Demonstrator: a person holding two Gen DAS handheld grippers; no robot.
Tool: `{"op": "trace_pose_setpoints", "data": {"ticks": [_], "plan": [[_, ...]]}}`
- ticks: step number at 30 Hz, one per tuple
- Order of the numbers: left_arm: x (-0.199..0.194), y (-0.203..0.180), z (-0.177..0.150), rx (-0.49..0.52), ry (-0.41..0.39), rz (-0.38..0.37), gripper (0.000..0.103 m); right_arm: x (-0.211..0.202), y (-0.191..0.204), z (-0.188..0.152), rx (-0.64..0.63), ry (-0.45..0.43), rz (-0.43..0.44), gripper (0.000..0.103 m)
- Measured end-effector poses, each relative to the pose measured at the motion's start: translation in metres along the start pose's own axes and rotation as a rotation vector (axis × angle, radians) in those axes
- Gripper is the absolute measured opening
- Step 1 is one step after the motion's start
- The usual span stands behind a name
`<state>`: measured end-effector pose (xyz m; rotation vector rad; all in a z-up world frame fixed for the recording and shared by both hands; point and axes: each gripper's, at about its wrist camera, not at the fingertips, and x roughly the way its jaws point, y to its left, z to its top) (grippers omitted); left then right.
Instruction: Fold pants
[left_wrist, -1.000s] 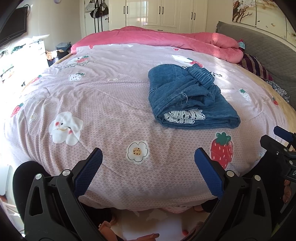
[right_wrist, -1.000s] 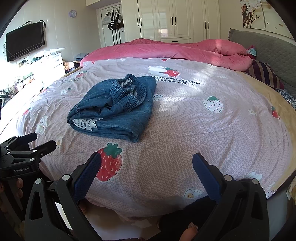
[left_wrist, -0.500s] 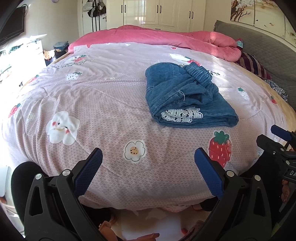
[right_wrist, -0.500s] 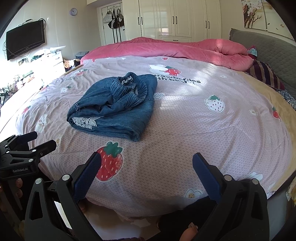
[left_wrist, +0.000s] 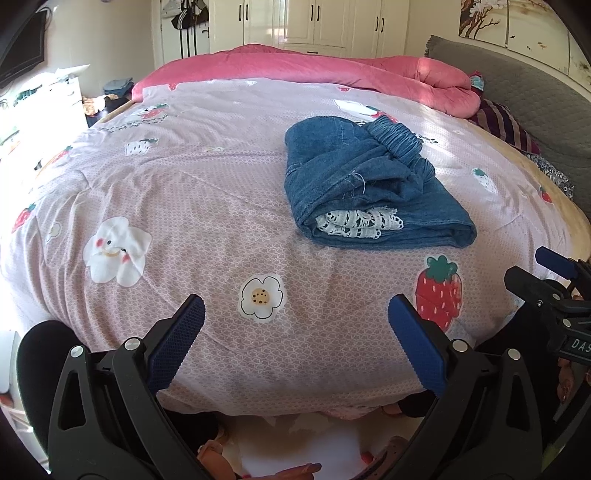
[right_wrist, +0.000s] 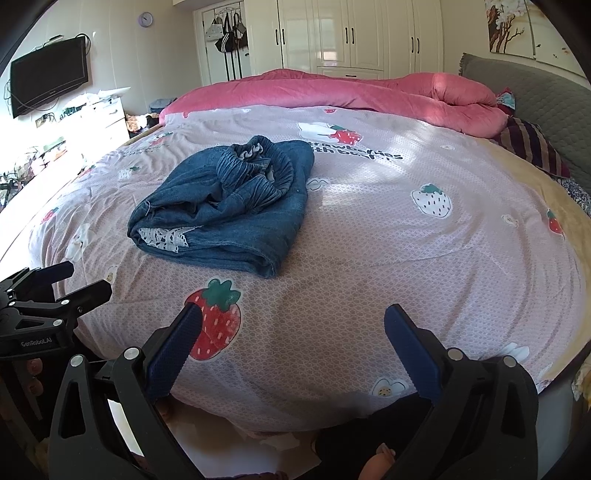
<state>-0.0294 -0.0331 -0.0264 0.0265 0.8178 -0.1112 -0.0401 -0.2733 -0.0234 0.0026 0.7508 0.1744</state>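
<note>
A pair of blue denim pants (left_wrist: 369, 184) lies folded in a bundle on the pink patterned bedspread (left_wrist: 184, 203), white lace trim showing at its near end. It also shows in the right wrist view (right_wrist: 229, 206). My left gripper (left_wrist: 295, 314) is open and empty, held at the near edge of the bed, well short of the pants. My right gripper (right_wrist: 293, 321) is open and empty, also at the bed's near edge. Each gripper shows at the side of the other's view: the right one (left_wrist: 554, 284), the left one (right_wrist: 55, 291).
A rolled pink quilt (left_wrist: 332, 74) lies along the far side of the bed. A grey headboard (right_wrist: 535, 96) and a striped pillow (right_wrist: 532, 147) are at the right. White wardrobes stand behind; a TV (right_wrist: 48, 85) hangs at the left.
Both grippers have drifted slightly, so the pants sit a little lower and closer in each view. The pants have not moved, and both grippers stay open.
</note>
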Motion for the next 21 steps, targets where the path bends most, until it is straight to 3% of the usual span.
{"op": "trace_pose_setpoints", "data": {"ticks": [4,9,14,17,21], "plan": [[0.001,0.001,-0.001,0.001,-0.004,-0.003,0.093,0.004,-0.004,0.000,0.008,0.002,0.000,0.098],[0.013,0.011,-0.001,-0.052,0.046,-0.070,0.093,0.010,-0.017,0.002,0.031,0.004,-0.019,0.098],[0.019,0.044,0.011,-0.135,0.034,-0.044,0.093,0.018,-0.051,0.018,0.085,-0.010,-0.066,0.098],[0.041,0.099,0.043,-0.185,0.086,0.103,0.094,0.024,-0.093,0.043,0.142,-0.053,-0.137,0.098],[0.075,0.181,0.095,-0.239,0.037,0.349,0.094,0.056,-0.173,0.088,0.209,-0.038,-0.330,0.098]]}}
